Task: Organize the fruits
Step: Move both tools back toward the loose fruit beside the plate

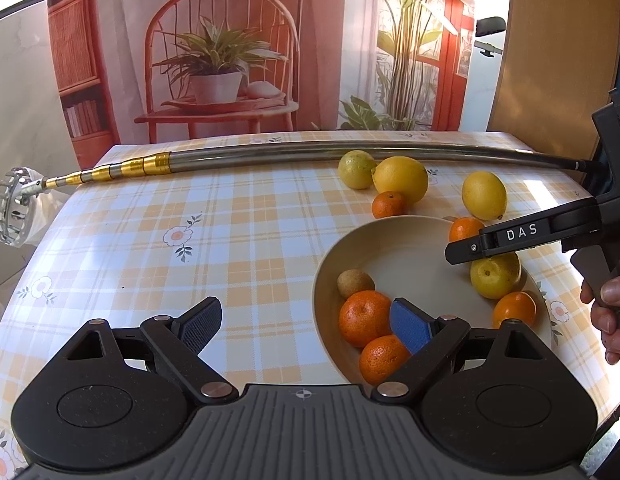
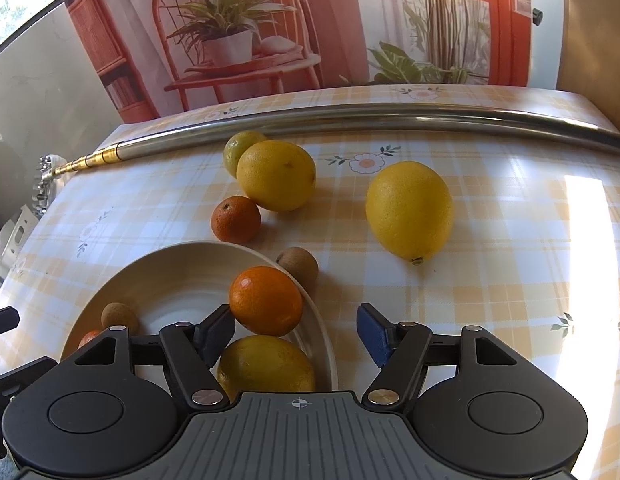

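Where the checked tablecloth ran bare from 9 to 11 o'clock in the left wrist view, found the widest open room. Saw more bare cloth from 3 to 5 o'clock in the right wrist view. Noted the table's far edge barred by a metal telescopic pole, long axis running 9 to 3 o'clock, its toothed head overhanging the edge at 9.

Found the left gripper released, jaws spread wide and gripping nothing, its blue pad over the bowl beside two oranges. Found the right gripper likewise released and empty, straddling the bowl's rim above a lemon.

Counted inside the bowl that lemon, the two oranges, a small brown fruit at 9 o'clock, another orange at the near rim and one more against the far rim.

Left on the cloth beyond the bowl: a lone lemon, long axis near 12 to 6 with its stem nub toward 6; a large yellow citrus at 12 with a greenish one just behind it and a small orange touching its near side; a second brown fruit just outside the rim.
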`<state>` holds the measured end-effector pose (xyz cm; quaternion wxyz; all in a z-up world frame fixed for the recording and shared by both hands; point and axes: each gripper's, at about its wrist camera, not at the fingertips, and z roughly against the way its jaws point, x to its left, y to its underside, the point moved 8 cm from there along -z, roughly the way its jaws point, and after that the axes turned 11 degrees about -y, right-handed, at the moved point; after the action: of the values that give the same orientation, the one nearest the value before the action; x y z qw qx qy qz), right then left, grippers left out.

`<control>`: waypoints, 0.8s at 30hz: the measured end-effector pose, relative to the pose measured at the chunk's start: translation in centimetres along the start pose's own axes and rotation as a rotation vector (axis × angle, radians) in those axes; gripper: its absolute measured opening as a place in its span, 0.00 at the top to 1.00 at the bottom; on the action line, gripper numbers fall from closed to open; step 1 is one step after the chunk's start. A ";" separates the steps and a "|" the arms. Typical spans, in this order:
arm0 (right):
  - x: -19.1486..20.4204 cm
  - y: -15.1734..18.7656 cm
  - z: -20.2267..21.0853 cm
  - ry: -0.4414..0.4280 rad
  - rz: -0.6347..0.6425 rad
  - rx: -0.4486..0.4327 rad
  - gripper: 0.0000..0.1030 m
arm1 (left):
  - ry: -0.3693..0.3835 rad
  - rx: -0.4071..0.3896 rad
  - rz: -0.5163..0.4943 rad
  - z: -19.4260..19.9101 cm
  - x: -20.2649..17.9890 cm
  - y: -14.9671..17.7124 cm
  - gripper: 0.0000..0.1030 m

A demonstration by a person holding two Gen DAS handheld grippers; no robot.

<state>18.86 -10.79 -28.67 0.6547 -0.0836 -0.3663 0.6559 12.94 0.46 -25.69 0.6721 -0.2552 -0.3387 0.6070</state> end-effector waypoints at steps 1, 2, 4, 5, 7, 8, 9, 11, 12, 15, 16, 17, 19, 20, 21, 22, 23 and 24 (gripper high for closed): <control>0.0 0.0 0.0 0.002 0.001 0.001 0.37 | 0.000 0.001 0.001 0.0 0.0 0.0 0.10; 0.0 0.1 0.0 0.003 0.002 0.003 0.37 | -0.001 0.003 0.001 0.0 0.0 0.0 0.10; 0.0 0.1 -0.1 0.005 0.004 0.007 0.34 | -0.004 0.006 0.003 -0.1 0.1 0.0 0.10; 0.1 0.1 -0.1 0.006 0.005 0.009 0.32 | -0.006 0.007 0.004 -0.1 0.1 0.0 0.10; 0.0 0.1 -0.1 0.006 0.003 0.012 0.31 | -0.007 0.010 0.008 -0.2 0.1 0.0 0.10; 0.0 0.2 -0.1 0.006 0.001 0.013 0.30 | -0.008 0.011 0.009 -0.2 0.2 0.0 0.10; 0.0 0.2 0.0 0.005 0.000 0.013 0.30 | -0.010 0.012 0.010 -0.2 0.2 0.0 0.10; 0.0 0.2 0.0 0.003 -0.002 0.014 0.30 | -0.013 0.011 0.010 -0.3 0.3 -0.1 0.10; 0.0 0.2 0.1 0.000 -0.004 0.013 0.30 | -0.016 0.011 0.011 -0.2 0.3 -0.1 0.10; -0.1 0.3 0.5 -0.017 -0.015 0.004 0.30 | -0.020 0.010 0.015 -0.4 0.5 -0.5 0.10; -0.1 0.3 0.7 -0.022 -0.020 0.001 0.30 | -0.021 0.013 0.016 -0.5 0.6 -0.6 0.10; -0.2 0.3 0.8 -0.024 -0.023 -0.003 0.30 | -0.023 0.015 0.017 -0.6 0.6 -0.7 0.10; -0.2 0.1 1.2 -0.029 -0.027 -0.013 0.30 | -0.023 0.016 0.021 -0.8 0.8 -1.1 0.10; -0.2 0.1 1.4 -0.033 -0.030 -0.019 0.30 | -0.022 0.016 0.024 -0.9 0.8 -1.4 0.10; -0.3 -0.1 1.6 -0.036 -0.032 -0.026 0.30 | -0.021 0.017 0.028 -1.0 0.9 -1.6 0.10; -0.3 -0.2 1.8 -0.037 -0.033 -0.031 0.30 | -0.020 0.018 0.031 -1.1 1.0 -1.9 0.10; -0.3 -0.3 2.0 -0.039 -0.035 -0.039 0.30 | -0.021 0.018 0.035 -1.2 1.1 -2.2 0.10; -0.4 -0.4 2.2 -0.041 -0.036 -0.046 0.30 | -0.021 0.016 0.037 -1.3 1.2 -2.5 0.10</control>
<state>17.91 -12.00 -26.99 0.6567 -0.0782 -0.3961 0.6370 15.61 1.38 -24.46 0.6590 -0.2494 -0.3361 0.6249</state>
